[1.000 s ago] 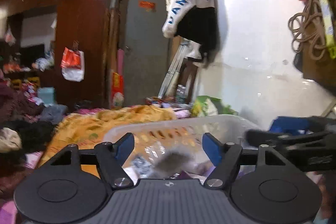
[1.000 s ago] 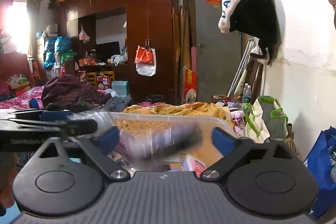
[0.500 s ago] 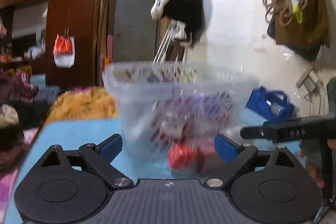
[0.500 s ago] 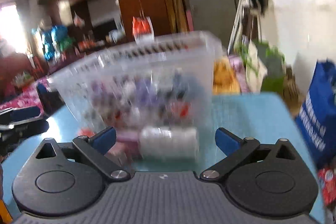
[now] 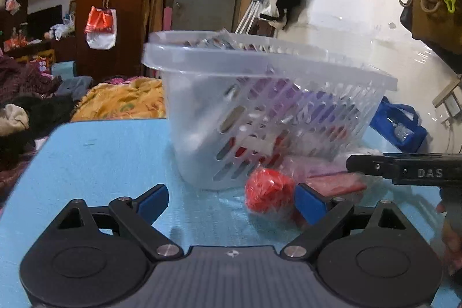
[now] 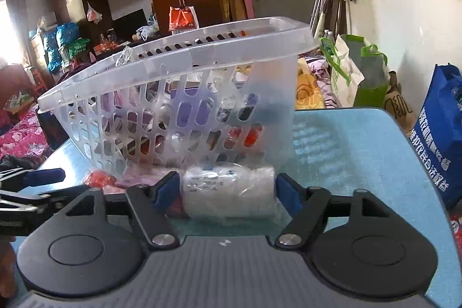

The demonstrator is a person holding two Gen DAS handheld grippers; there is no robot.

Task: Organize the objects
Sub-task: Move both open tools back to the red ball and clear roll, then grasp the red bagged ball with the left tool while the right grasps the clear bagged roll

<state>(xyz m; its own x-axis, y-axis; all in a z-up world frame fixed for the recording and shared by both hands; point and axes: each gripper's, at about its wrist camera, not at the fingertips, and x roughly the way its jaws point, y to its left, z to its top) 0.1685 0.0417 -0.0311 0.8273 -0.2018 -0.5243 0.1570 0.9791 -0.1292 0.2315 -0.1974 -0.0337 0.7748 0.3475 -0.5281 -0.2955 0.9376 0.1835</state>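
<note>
A clear slotted plastic basket [image 5: 260, 117] holding several packets stands on the blue table [image 5: 95, 152]; it also shows in the right wrist view [image 6: 179, 111]. A red yarn ball in plastic wrap [image 5: 270, 194] lies in front of it, beside my left gripper's right finger. My left gripper [image 5: 231, 199] is open and empty. A white wrapped roll [image 6: 229, 192] lies on the table between the fingers of my right gripper [image 6: 226, 189], which is open, with the fingers close to the roll's ends. The red yarn ball [image 6: 99, 178] shows at the left there.
A flat red packet [image 5: 335, 182] lies right of the yarn ball. The right gripper [image 5: 404, 168] reaches in from the right in the left wrist view. A blue bag [image 6: 439, 132] and a green-white bag [image 6: 361, 74] stand past the table's right edge. Bedding lies behind.
Both grippers have come down from above the basket to table level in front of it. The white roll now sits between the right gripper's fingers, and the yarn ball lies by the left gripper.
</note>
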